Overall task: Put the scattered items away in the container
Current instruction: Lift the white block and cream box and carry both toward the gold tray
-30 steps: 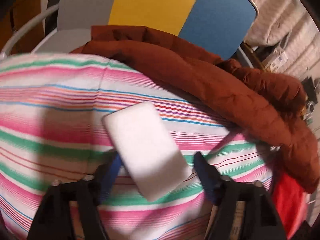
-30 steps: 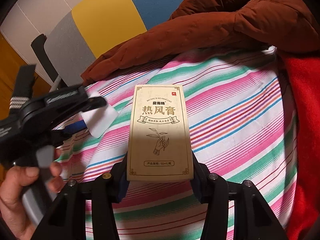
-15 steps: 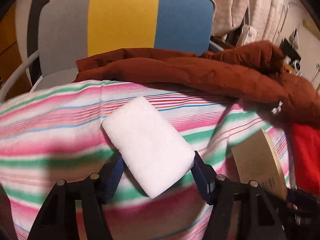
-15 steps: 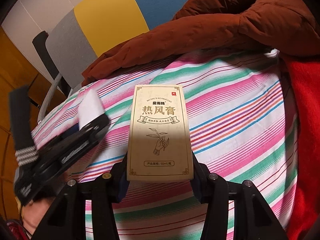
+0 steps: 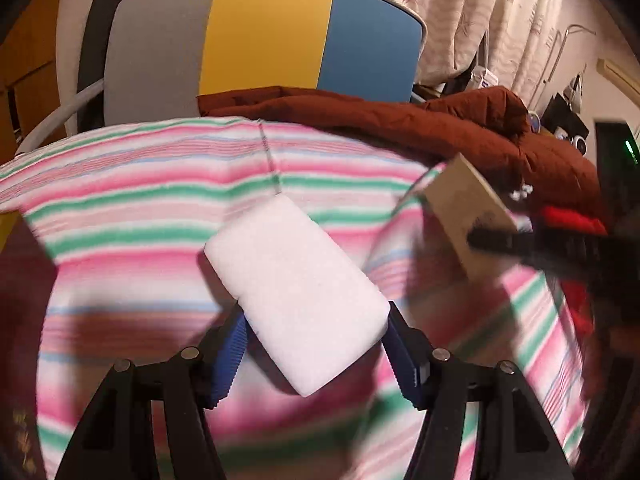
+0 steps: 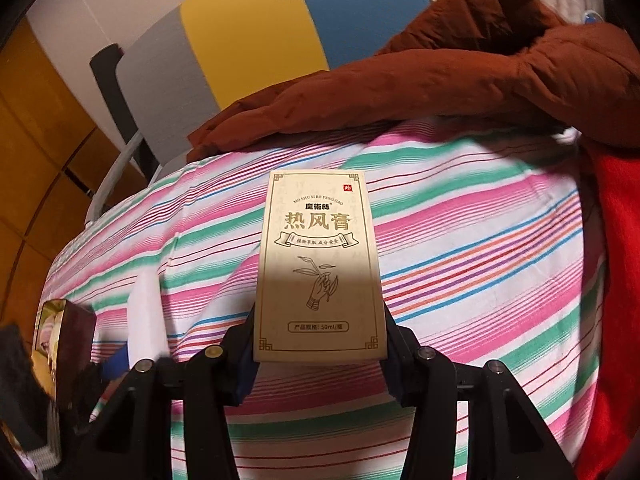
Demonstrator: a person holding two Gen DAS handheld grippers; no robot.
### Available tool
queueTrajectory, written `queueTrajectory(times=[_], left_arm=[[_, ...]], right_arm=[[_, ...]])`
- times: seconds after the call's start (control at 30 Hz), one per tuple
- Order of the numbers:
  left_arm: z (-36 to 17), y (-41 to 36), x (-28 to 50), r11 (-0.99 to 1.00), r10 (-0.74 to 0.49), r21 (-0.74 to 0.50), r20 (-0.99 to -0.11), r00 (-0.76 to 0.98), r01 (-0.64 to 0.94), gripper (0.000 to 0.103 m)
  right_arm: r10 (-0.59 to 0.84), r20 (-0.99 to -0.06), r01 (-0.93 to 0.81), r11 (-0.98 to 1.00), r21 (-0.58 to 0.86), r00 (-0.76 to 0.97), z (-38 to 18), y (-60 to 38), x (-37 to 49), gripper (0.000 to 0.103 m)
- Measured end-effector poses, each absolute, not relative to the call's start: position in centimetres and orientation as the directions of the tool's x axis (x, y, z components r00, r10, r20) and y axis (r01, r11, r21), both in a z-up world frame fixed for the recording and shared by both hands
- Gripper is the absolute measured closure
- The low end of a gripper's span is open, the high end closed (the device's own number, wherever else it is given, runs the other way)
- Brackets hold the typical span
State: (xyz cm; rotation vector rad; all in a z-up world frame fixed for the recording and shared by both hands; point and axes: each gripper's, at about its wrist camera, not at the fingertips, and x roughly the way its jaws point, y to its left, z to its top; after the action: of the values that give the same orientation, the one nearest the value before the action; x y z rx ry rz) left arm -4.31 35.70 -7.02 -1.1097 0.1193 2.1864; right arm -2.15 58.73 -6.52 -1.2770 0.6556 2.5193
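The left gripper (image 5: pixel 314 354) is clamping a white foam block (image 5: pixel 296 300) between its blue-padded fingers (image 5: pixel 230 360); its jaws have just been closing, and the pads are now pressing on the block's two long sides, with the block lying slantwise and reaching forward and to the left of the fingertips. The right gripper (image 6: pixel 320 354) is gripping a tall beige carton (image 6: pixel 320 264) printed with gold Chinese lettering and a drawing of a hand holding a sprig; the carton is standing straight up out of the jaws, its lower edge pinched between the pads. In the right wrist view the foam block (image 6: pixel 146 316) is showing edge-on at the lower left, just beside the right gripper, and in the left wrist view the carton (image 5: pixel 466 220) is appearing at the right, tilted, with the dark, blurred body of the other tool crossing in front of it. Both held things are hanging above a striped sheet (image 6: pixel 460 248) of pink, green, white and blue bands. Beyond the sheet a rust-brown padded jacket (image 6: pixel 460 76) is lying in a heap along its far edge, and red cloth (image 6: pixel 616 280) is lying at the right. Behind the jacket a chair back (image 5: pixel 260 36) in grey, yellow and blue panels is standing upright. At the far left of the right wrist view a dark box with a picture on its side (image 6: pixel 60 340) is showing partly, too cut off to say what it is.
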Motion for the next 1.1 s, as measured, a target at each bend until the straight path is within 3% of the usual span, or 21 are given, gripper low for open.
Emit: queueTrajectory(times=[0.13,1.1], left_arm=[[-6.6,33.0,-3.3,-0.775,0.545,-0.258,-0.736,-0.403,-0.576,0.038],[-1.9,26.5,3.3,-0.737,0.603,-0.251,-0.664,-0.442,-0.627,0.037]], right_arm=[[0.011,-0.804,-0.388,-0.879,0.275,-0.594,-6.5,58.1,-2.5,0.052],[0.146,-0.729,-0.2,-0.98,-0.012,-0.669,-3.6,51.7,-2.6,0.052]])
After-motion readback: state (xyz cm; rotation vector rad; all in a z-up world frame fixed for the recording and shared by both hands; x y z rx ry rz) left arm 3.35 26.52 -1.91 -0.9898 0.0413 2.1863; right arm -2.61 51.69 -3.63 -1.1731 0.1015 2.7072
